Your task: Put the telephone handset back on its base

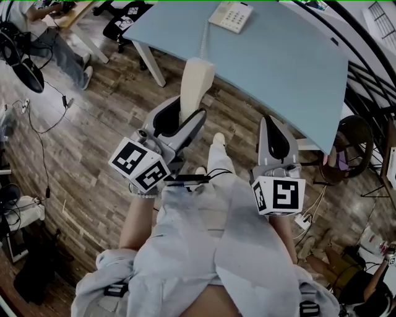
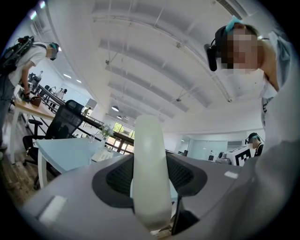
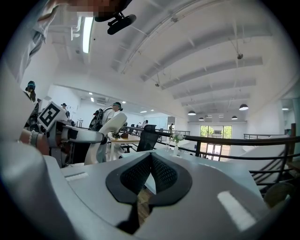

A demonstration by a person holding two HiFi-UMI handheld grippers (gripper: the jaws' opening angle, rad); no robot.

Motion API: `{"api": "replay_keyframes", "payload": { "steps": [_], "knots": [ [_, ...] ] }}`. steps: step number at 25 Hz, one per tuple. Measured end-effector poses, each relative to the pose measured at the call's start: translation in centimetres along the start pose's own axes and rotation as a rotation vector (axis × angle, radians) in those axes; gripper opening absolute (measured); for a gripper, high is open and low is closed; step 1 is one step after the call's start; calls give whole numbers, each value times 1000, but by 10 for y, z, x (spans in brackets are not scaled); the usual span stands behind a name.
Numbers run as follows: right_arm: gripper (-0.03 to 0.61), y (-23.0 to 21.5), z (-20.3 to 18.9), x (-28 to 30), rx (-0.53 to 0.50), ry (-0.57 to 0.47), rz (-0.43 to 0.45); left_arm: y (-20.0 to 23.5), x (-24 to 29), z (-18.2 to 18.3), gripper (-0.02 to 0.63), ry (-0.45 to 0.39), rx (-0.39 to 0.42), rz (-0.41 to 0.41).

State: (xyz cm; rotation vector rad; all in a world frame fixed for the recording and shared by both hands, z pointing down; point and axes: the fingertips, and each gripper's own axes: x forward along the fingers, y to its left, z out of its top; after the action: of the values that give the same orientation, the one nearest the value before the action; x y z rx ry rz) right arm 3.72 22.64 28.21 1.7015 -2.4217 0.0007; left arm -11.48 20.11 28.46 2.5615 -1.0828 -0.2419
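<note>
Holding the handset (image 1: 197, 79) clear of its base (image 1: 230, 16), not yet docked.

Grips the handset by its lower end in the left gripper (image 1: 185, 121), jaws pressed on both flanks. Hangs over the floor just off the table's (image 1: 278, 68) near edge, with the base far up the tabletop at about 1 o'clock. Points the long axis along the jaws, free end toward 12 to 1 o'clock, roughly at the base. Places the right gripper (image 1: 276, 127) at 4 o'clock of the handset, jaws shut together on nothing. Could tug the base across the table through the coiled cord (image 1: 203, 40) if swung wide. Could land crooked on the cradle unless laid flat and lined up first. Could slip or pivot, given a hold so near one end.
</note>
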Motion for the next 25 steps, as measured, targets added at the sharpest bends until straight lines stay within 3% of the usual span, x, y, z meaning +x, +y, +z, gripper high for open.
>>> {"api": "replay_keyframes", "payload": {
  "steps": [12,25],
  "knots": [
    [6,-12,6,40,-27,-21,32,22,22,8,209,-19,-1,31],
    [6,-49,14,115,-44,-23,94,62,80,20,209,-29,-13,80]
  ]
}}
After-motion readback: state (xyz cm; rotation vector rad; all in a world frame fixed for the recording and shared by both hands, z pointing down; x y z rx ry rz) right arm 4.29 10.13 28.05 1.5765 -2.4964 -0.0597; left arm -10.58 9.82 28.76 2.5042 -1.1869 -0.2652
